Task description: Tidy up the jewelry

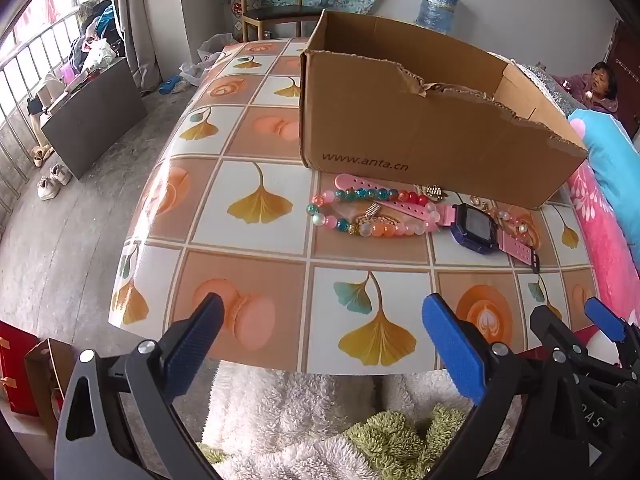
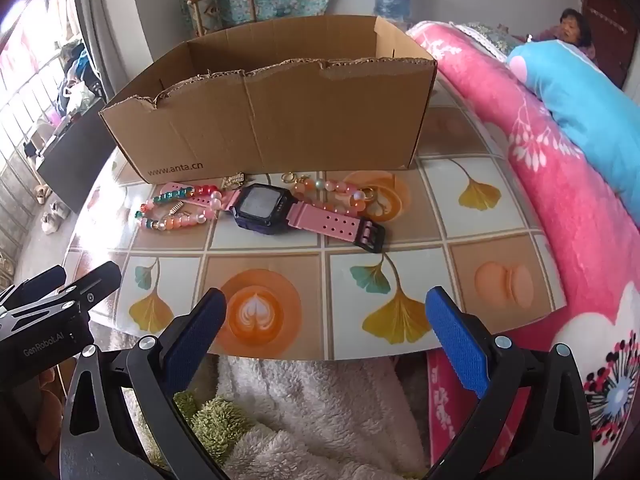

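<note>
A pink-strapped watch (image 2: 272, 210) with a dark square face (image 1: 476, 228) lies on the patterned table in front of an open cardboard box (image 1: 420, 128) (image 2: 272, 120). Left of the watch lies a bracelet of pink, teal and orange beads (image 1: 360, 216) (image 2: 176, 210). A second pale bead bracelet (image 2: 340, 194) and small gold pieces (image 2: 234, 180) lie close to the box wall. My left gripper (image 1: 322, 316) hangs open above the table's near edge, nothing between its blue pads. My right gripper (image 2: 326, 310) is likewise open and empty, short of the watch.
The table (image 1: 240, 184) ends just before both grippers, with a white and green fluffy fabric (image 2: 312, 408) below. A pink and blue quilt (image 2: 560, 168) presses against the table's right side. A person (image 2: 574, 26) sits at the far right. A chair (image 1: 272, 12) stands behind the box.
</note>
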Available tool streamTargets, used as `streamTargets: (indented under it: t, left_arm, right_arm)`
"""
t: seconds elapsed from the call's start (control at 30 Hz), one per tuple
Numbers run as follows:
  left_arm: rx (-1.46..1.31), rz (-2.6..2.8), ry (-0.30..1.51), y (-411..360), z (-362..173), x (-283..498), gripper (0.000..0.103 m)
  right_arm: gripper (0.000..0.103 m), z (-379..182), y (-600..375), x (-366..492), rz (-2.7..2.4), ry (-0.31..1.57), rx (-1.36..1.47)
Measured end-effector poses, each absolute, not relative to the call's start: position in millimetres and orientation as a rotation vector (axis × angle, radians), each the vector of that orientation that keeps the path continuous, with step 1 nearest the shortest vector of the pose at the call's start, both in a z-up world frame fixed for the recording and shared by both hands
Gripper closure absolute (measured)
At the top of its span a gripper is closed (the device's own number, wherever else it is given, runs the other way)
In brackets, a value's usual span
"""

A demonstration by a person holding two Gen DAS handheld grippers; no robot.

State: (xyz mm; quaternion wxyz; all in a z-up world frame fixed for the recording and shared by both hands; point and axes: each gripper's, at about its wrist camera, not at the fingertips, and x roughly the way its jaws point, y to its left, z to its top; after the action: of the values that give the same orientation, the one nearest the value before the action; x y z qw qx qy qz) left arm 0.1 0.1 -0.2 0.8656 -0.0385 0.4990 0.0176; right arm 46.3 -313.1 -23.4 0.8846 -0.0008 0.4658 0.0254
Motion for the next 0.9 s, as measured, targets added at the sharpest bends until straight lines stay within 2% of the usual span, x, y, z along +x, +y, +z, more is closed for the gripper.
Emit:
streamTargets:
  t: [0.9]
  left_arm:
    - [-0.089, 0.043, 1.048, 1.9, -0.5, -3.6, 0.006]
  right_arm:
    - [0.007, -21.4, -313.6, 41.5, 0.062, 0.987, 0.005]
